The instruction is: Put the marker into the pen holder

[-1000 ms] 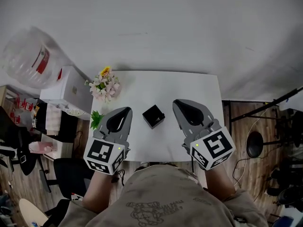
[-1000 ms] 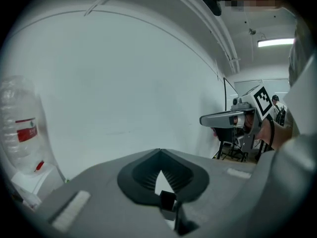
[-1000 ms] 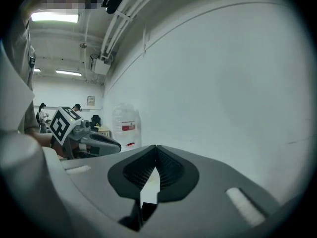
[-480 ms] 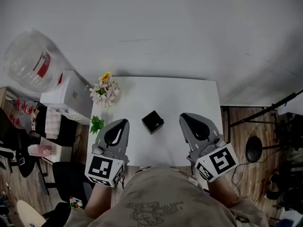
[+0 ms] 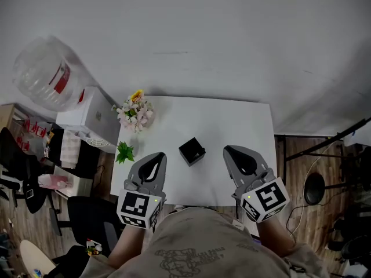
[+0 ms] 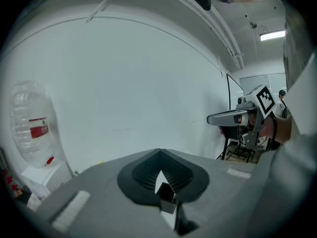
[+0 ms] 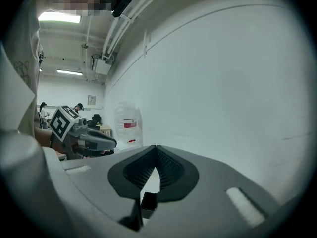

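A small black square pen holder [image 5: 192,151] stands near the middle of the white table [image 5: 232,117]. No marker shows in any view. My left gripper [image 5: 156,157] hovers over the table's near left part, jaws shut and empty. My right gripper [image 5: 233,151] sits over the near right part, likewise shut and empty. The holder lies between the two, slightly farther from me. In the left gripper view the pen holder [image 6: 166,196] peeks through the gap below the left gripper [image 6: 159,152]. The right gripper view has the pen holder [image 7: 147,203] below the closed right gripper [image 7: 156,148].
A bunch of pink and yellow flowers [image 5: 135,110] stands at the table's far left corner, a small green plant [image 5: 123,152] at its left edge. A white box [image 5: 87,114] and a large water bottle [image 5: 46,74] are left of the table. A black stand [image 5: 324,141] is on the right.
Both grippers have drawn back a little toward the table's near edge, still shut. The pen holder has stayed where it was.
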{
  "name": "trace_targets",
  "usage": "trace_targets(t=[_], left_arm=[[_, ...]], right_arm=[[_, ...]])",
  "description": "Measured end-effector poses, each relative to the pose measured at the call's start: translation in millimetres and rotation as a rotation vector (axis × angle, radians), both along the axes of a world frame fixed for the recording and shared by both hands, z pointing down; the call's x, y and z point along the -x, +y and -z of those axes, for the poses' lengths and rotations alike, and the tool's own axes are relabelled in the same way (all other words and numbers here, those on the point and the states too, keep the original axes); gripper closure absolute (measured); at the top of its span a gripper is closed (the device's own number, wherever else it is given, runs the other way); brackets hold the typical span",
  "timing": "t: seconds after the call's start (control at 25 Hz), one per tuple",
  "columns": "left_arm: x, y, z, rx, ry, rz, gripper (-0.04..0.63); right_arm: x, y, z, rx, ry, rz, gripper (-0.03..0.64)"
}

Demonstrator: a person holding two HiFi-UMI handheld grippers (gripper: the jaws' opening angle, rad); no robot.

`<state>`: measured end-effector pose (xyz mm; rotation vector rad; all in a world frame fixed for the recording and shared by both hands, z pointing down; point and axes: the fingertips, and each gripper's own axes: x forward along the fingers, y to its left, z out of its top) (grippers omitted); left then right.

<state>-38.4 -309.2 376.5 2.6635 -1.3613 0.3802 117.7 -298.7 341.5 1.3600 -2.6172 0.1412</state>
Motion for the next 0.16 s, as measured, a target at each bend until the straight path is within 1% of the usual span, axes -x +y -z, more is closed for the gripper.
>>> trace_targets(t=[0.16], left_arm=[[-6.0, 5.7, 4.1, 0.001, -0.004, -0.01, 0.595]], right_arm=[[5.3, 1.2, -0.8, 0.004, -0.005, 0.019, 0.589]])
